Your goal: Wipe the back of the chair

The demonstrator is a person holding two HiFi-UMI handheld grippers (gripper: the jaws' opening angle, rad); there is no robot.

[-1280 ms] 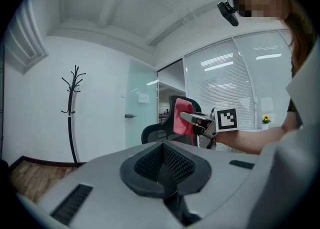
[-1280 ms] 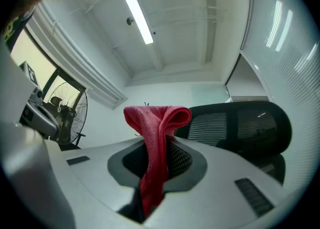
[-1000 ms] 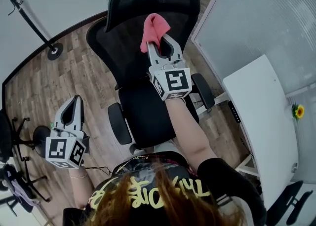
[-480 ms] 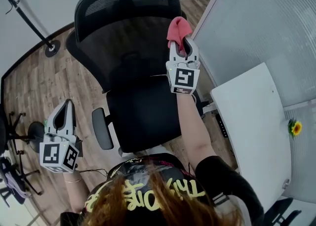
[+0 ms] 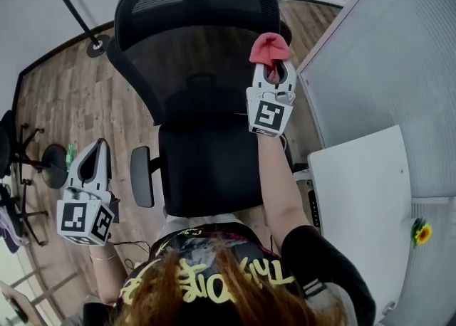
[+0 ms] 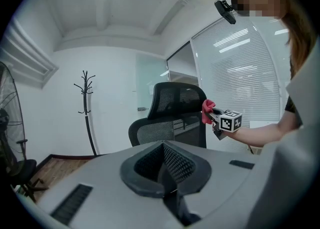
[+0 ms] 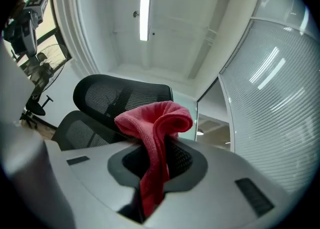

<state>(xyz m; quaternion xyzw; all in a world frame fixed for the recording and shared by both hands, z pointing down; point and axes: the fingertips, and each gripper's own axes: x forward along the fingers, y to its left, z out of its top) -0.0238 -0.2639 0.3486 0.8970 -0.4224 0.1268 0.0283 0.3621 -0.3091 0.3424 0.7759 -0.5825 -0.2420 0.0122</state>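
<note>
My right gripper (image 5: 273,77) grasps a crumpled pink cloth (image 5: 269,48), which sits at the right edge of the backrest of the black mesh office chair (image 5: 192,54), on the far side. My left gripper (image 5: 96,159) hangs near left, beside the seat, its jaws clenched together on nothing.

brightly, evenly lit from an overhead strip lamp (image 7: 145,13), with streaky glare across the ribbed glass partition (image 7: 270,83). only faint, soft shadows on the wood floor (image 5: 71,104). heavily fisheye-bent at the edges, black-vignetted in both gripper views. sharp on the red cloth (image 7: 155,123); dark and low in detail on the mesh of the chair (image 5: 199,68).
</note>
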